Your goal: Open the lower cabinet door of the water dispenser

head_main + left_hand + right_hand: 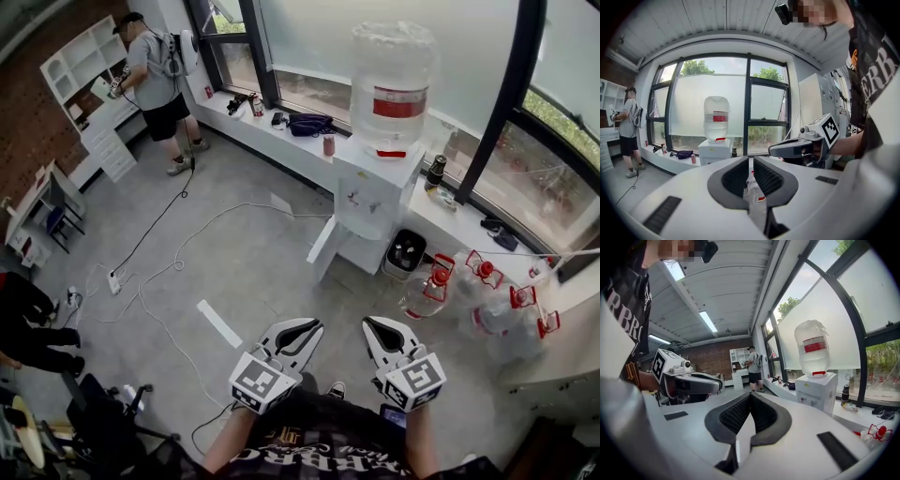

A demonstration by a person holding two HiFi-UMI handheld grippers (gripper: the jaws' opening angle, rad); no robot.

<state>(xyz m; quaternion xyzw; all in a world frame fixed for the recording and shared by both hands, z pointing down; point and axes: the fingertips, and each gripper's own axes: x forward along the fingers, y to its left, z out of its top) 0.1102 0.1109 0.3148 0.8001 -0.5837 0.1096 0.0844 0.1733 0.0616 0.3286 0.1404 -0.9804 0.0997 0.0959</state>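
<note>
The lower cabinet door (322,251) already stands open on my head view, swung out toward the left from the base of the water dispenser (373,197), its white panel edge-on over the grey floor. The dispenser itself sits against the window ledge (281,141), with the big clear bottle (392,82) and its red label upright on top.

Both grippers are low in my head view, well short of the dispenser and touching nothing. Left gripper (750,158): the jaws are only a narrow slit apart, and nothing sits between the pads; through the gap I just see a floor bottle far off. Right gripper (750,394): the jaws are pressed together at the tips and hold nothing. The two point roughly level toward the dispenser, side by side, each visible in the other's view.

Just right of the dispenser there's a black bin (405,253), and beyond that a cluster of spare water bottles (487,291) with red caps on the floor. A white cable (187,246) loops across the floor to a power strip (115,281). A strip of white tape (218,323) lies near me. Far left, a person (155,80) stands at white shelves (84,70).
</note>
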